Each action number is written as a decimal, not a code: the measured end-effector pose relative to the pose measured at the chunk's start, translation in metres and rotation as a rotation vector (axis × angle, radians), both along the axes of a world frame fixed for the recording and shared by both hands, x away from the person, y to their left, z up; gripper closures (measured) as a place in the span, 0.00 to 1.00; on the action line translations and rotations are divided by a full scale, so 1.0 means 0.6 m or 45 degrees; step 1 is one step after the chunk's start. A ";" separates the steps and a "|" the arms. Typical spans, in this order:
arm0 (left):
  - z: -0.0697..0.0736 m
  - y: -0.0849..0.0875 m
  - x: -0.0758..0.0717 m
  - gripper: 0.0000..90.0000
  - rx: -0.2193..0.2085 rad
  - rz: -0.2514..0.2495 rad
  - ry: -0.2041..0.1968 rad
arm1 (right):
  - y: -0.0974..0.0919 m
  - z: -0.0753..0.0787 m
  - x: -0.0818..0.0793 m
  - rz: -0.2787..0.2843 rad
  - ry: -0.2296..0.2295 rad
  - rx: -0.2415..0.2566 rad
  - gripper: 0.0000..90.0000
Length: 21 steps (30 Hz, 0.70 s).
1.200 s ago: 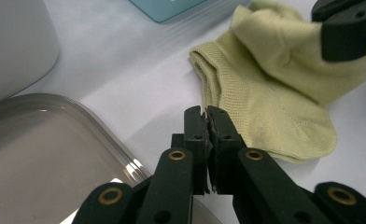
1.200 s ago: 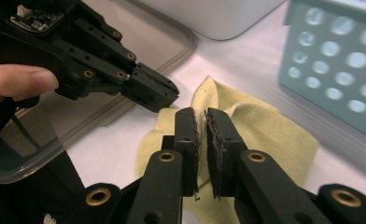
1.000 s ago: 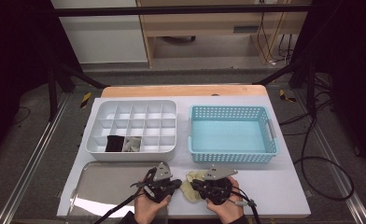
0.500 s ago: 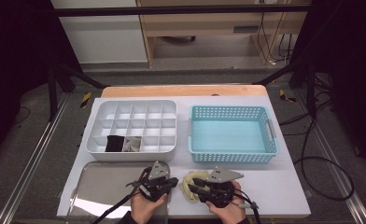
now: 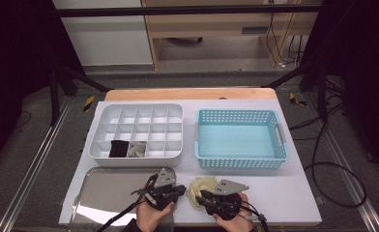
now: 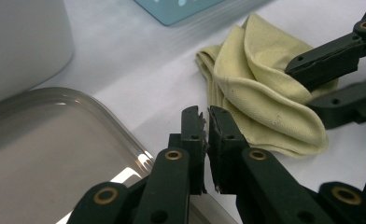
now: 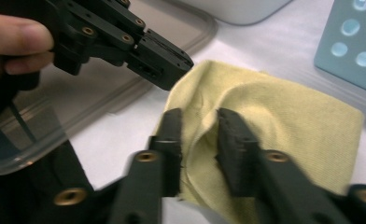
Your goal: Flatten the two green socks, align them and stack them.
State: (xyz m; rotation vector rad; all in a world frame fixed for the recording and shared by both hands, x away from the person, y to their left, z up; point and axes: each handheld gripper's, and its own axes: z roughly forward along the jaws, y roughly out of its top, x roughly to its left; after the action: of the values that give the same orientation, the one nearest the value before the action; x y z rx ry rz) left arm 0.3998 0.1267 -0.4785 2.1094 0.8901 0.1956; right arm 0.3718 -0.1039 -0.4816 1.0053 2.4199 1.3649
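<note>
— White table [image 5: 294, 193], biggest of all. Wood strip along the far edge.

— And on top?

— White box [image 5: 137, 108] with lots of little rooms, on the left side at the back. Blue basket [image 5: 238, 113] with holes, just beside it on the right. Shiny metal tray [image 5: 110, 193] at the front left, close to the box.

— Then?

— Left gripper [image 5: 182, 189], held in a hand, over the tray's right edge. Pressed together, with nothing in between. Tips pointing at the yellow cloth [image 5: 199, 187], very near it.

— And the other one?

— Right gripper [image 5: 202, 195], held in the other hand, at the front of the table. Pinching a bumpy fold of the yellow cloth. Been squeezing in just now, with that fold in the middle.

— Where exactly, that cloth?

— Lying crumpled on the table, between the tray and the right hand, in front of the basket's left corner. Not in the tray, not in the basket.

— Anything smaller?

— Black thing [image 5: 118, 148] and grey thing [image 5: 138, 149], side by side in two front rooms of the box. Too small to tell more.
</note>
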 end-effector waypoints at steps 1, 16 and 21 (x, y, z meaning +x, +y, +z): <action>0.000 -0.001 0.000 0.94 0.000 -0.002 -0.002 | 0.000 0.000 0.000 0.001 -0.003 -0.007 0.94; -0.007 -0.006 0.003 0.94 0.001 -0.015 0.016 | 0.024 0.009 0.010 0.094 0.029 0.048 1.00; -0.008 -0.005 0.004 0.94 0.000 -0.012 0.022 | 0.031 -0.010 0.013 0.101 0.062 0.039 1.00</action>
State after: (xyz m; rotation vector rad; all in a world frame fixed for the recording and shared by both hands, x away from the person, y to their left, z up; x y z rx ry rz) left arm 0.4022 0.1237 -0.4832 2.1180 0.8900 0.1727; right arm 0.3794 -0.0854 -0.4875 0.9704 2.5067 1.4230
